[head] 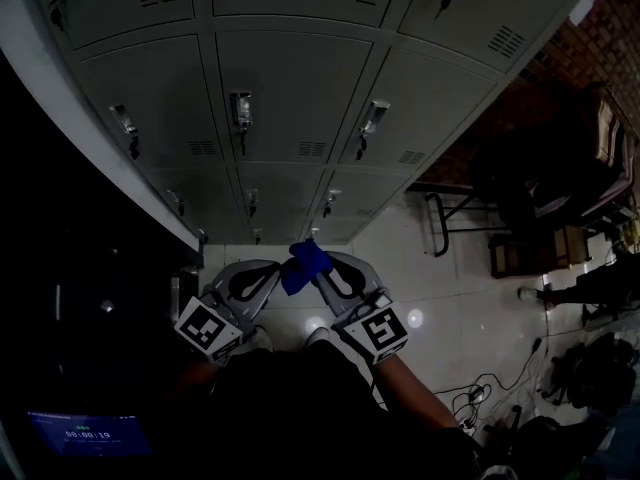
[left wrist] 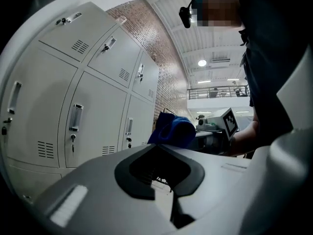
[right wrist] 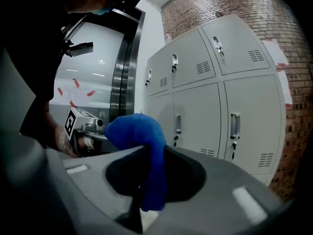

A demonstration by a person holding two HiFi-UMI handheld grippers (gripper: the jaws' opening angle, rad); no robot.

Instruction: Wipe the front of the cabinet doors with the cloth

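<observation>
Nearest to us, low in the head view, we hold the two grippers side by side with their tips angled toward each other. The right gripper (head: 322, 264) (right wrist: 143, 151) is clamped on the blue cloth (head: 305, 265) (right wrist: 134, 129). In the right gripper view the cloth bulges over the jaw tips and hangs down through the dark hollow between them. The left gripper (head: 279, 269) (left wrist: 160, 148) has its jaws closed together with nothing seen between them. In the left gripper view the cloth (left wrist: 173, 131) sits just past the tips, and we cannot tell whether it touches them. The cloth is held in the air, apart from the cabinet. Under the grippers lies a pale, glossy tiled floor (head: 450, 298). Beyond, grey cabinet doors (head: 290, 98) (left wrist: 98, 116) (right wrist: 200, 116) stand in rows, each with a handle and vent slots. A brick wall (right wrist: 234, 4) rises beside them.
</observation>
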